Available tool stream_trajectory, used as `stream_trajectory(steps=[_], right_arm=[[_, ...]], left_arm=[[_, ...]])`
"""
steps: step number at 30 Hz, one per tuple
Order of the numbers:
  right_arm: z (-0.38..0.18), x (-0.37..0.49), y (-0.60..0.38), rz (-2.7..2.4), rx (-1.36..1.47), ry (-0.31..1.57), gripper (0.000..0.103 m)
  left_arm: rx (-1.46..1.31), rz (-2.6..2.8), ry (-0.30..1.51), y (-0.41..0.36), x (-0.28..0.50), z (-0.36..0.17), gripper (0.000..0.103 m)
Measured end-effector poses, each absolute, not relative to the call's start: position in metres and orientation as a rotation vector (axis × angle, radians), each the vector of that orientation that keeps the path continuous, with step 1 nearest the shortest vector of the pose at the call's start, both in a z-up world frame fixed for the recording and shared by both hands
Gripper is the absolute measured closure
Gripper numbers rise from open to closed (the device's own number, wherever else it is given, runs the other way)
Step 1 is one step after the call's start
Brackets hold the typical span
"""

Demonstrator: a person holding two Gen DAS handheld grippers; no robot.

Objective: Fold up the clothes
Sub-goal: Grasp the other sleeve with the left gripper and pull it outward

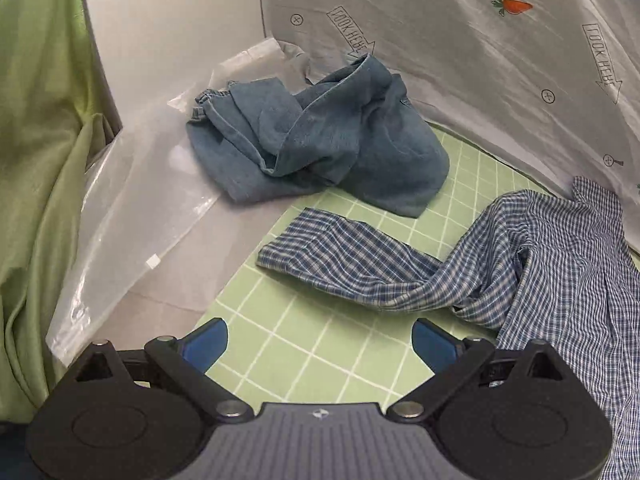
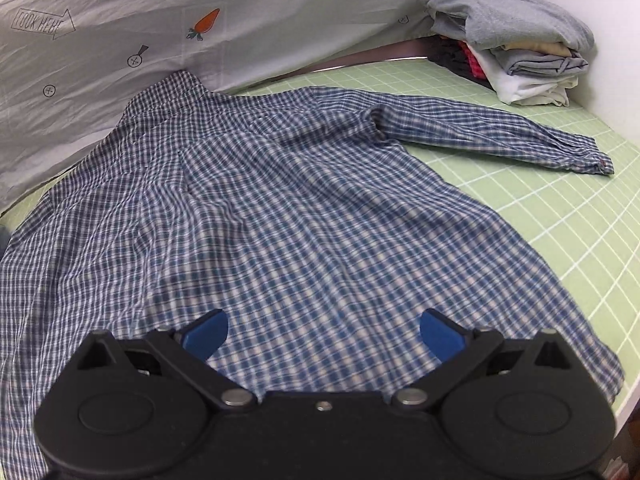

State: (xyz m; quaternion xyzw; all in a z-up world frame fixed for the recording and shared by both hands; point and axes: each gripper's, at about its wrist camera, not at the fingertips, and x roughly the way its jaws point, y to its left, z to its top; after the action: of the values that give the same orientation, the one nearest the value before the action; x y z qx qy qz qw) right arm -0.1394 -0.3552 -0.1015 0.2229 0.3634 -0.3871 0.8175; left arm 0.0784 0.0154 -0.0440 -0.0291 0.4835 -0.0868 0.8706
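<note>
A blue-and-white checked shirt (image 2: pixel 280 208) lies spread back-up on the green grid mat (image 2: pixel 560 208), collar toward the backdrop, one sleeve (image 2: pixel 500 136) stretched out to the right. Its other sleeve (image 1: pixel 352 264) lies across the mat in the left wrist view, cuff pointing left. My right gripper (image 2: pixel 322 332) hovers open over the shirt's lower hem, nothing between its blue pads. My left gripper (image 1: pixel 320 340) is open above bare mat (image 1: pixel 304 344), just short of that left sleeve.
A crumpled pair of blue jeans (image 1: pixel 320 140) sits beyond the sleeve, partly on a clear plastic bag (image 1: pixel 140 216). Green fabric (image 1: pixel 36 160) hangs at the left. A stack of folded clothes (image 2: pixel 516 40) stands at the mat's far right corner. A printed grey sheet (image 2: pixel 200 20) forms the backdrop.
</note>
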Motion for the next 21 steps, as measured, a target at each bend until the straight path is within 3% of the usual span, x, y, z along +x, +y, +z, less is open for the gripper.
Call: stream_trajectory(steps=[11,18,20,21], right_arm=[[-0.105,-0.094,-0.320,-0.845,0.444,0.848,0.000],[-0.117,-0.103,-0.325,-0.913,0.484,0.902,0.000],[-0.120,-0.104,-0.326,-0.919,0.492,0.912,0.000],[-0.121,-0.105,-0.326,-0.921,0.495,0.916,0.000]], left_arm=[[0.014,-0.347,1.031,0.014,0.131,-0.069,0.008],[0.171,-0.448,1.026,-0.010,0.139,-0.087,0.029],[0.205,-0.485,1.044,-0.013,0.140,-0.091,0.040],[0.204,-0.502,1.057,-0.013,0.141,-0.092,0.051]])
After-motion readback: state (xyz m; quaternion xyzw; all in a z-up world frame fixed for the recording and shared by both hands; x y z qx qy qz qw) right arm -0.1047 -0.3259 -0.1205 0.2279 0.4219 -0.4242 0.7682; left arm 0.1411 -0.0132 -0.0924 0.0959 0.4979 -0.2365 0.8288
